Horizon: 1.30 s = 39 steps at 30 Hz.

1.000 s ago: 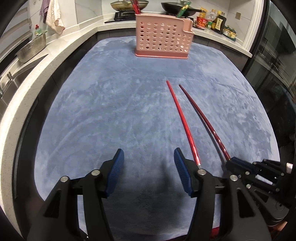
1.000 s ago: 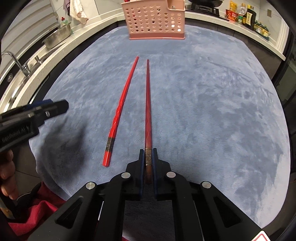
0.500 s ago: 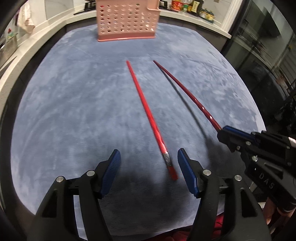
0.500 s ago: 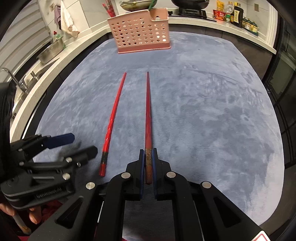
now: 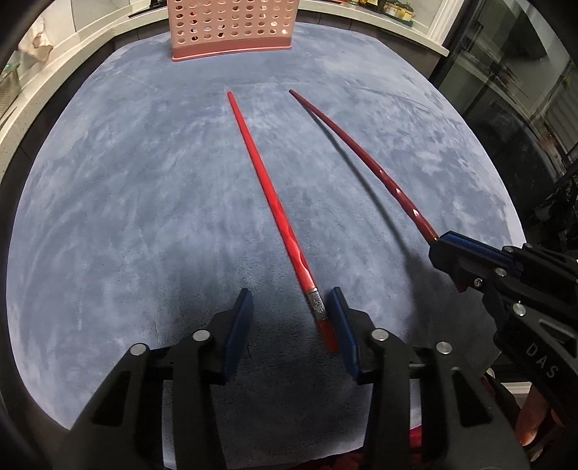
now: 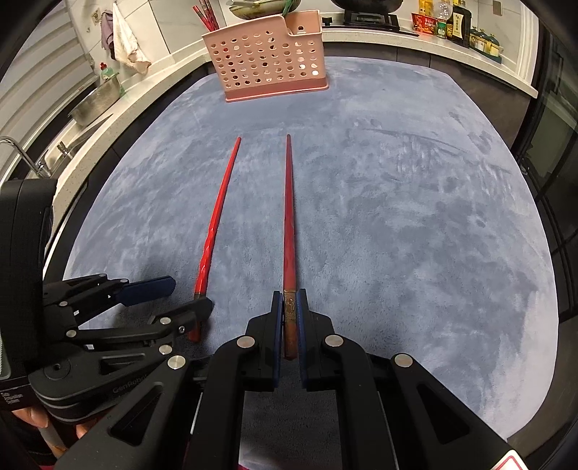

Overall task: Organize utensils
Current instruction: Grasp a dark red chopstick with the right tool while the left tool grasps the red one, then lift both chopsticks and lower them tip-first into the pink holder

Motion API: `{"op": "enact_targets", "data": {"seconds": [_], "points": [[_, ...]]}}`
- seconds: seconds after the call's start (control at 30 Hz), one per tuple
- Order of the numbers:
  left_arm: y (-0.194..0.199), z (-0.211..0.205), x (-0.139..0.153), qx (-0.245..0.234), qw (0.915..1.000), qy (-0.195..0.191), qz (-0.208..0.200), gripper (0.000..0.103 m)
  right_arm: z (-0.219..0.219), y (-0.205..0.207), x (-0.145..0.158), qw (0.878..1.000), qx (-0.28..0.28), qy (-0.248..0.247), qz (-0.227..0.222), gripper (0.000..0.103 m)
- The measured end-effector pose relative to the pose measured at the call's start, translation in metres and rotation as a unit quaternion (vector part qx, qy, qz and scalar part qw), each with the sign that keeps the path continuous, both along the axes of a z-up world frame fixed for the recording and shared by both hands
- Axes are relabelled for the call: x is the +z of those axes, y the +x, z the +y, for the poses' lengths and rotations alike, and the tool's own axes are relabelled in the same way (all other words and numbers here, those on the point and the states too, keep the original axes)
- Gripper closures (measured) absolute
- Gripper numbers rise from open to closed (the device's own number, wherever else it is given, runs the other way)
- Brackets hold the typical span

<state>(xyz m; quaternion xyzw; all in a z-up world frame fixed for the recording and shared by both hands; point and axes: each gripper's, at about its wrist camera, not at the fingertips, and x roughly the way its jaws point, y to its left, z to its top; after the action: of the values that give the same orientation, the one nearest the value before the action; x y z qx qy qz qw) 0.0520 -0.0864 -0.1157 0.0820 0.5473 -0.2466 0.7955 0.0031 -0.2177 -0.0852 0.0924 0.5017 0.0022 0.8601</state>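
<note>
A bright red chopstick (image 5: 269, 195) lies on the blue-grey mat (image 5: 126, 202); its banded near end sits between the open jaws of my left gripper (image 5: 292, 305), close to the right finger, not gripped. It also shows in the right wrist view (image 6: 216, 217). My right gripper (image 6: 289, 300) is shut on the near end of a darker red chopstick (image 6: 289, 217) and holds it lifted, pointing at the pink perforated utensil holder (image 6: 267, 68). The held chopstick (image 5: 361, 144) and right gripper (image 5: 439, 240) also show in the left wrist view, at the right.
The pink holder (image 5: 231, 29) stands at the mat's far edge. A white counter (image 6: 108, 119) curves round the mat, with a steel basin (image 6: 95, 101) and tap at left, a cloth on the wall, pans and sauce bottles (image 6: 451, 21) at the back.
My left gripper has moved forward and right, so the bright red chopstick's near end now lies between its jaws. My right gripper has kept its grip and lifted its chopstick a little.
</note>
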Motion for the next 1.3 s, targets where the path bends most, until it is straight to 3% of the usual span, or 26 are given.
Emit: {"op": "enact_targets", "data": {"seconds": [0.1,0.23,0.5,0.8,1.1,1.3], "points": [[0.001,0.003,0.000,0.006,1.0000,-0.003,0.002,0.074,0.000,0.000,-0.002,1.000,0.000,0.002,0.003,0.096],[0.000,0.008,0.000,0.008,0.9998,-0.013,0.011,0.096,0.002,0.000,-0.003,1.000,0.002,0.002,0.005,0.096],[-0.003,0.021,0.019,0.021,0.9994,-0.024,-0.011,0.096,0.002,-0.002,0.005,1.000,0.001,0.003,-0.004,0.096],[-0.005,0.056,0.088,0.063,0.9915,-0.037,-0.108,0.096,-0.007,-0.003,0.049,0.999,-0.012,0.006,-0.047,0.096],[0.020,0.097,0.170,0.125,0.9686,-0.082,-0.198,0.096,-0.026,0.007,0.135,0.989,-0.034,-0.003,-0.143,0.096],[0.039,0.112,0.211,0.148,0.9541,-0.090,-0.244,0.096,-0.050,0.017,0.184,0.978,-0.055,-0.004,-0.201,0.096]]}}
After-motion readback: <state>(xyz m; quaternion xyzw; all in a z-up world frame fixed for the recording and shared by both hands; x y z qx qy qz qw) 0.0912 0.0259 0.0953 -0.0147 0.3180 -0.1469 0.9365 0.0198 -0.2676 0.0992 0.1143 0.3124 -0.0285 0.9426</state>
